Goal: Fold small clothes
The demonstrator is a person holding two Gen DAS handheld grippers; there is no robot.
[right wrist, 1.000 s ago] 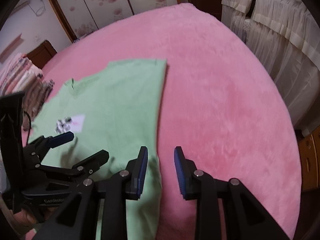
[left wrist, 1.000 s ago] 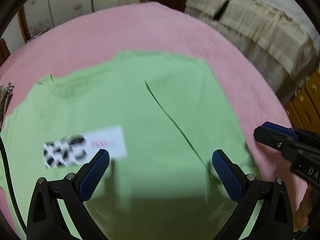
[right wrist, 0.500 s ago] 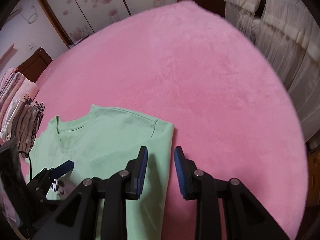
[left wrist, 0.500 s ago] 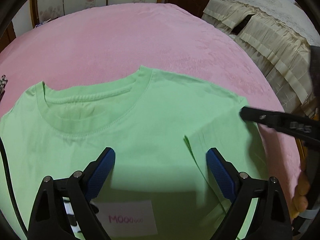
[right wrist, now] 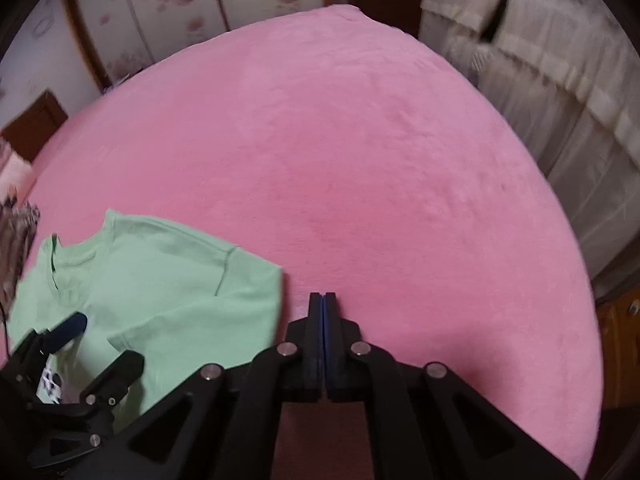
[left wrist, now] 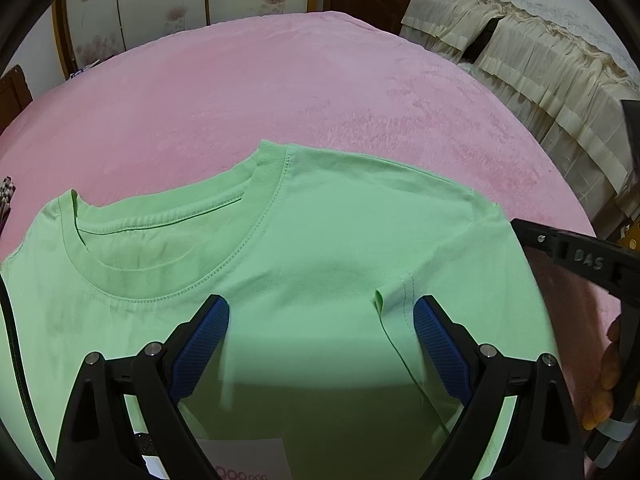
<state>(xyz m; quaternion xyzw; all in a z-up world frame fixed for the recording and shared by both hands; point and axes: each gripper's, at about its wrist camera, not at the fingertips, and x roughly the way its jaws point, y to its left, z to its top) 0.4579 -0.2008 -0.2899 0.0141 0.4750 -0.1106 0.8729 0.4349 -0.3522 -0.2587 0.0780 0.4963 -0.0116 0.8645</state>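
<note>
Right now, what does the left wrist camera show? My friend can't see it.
A light green cotton T-shirt lies flat on a fuzzy pink blanket, its round collar toward the upper left. The open left tool hovers over the shirt, blue pads spread wide, while the black right tool pokes in from the right edge.

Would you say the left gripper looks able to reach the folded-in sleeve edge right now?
Probably yes: the left gripper is open above the green shirt, and the sleeve edge lies uncovered beside its right finger.

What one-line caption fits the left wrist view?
Open left gripper poised over a light green T-shirt, sleeve folded in, on a pink blanket.
</note>
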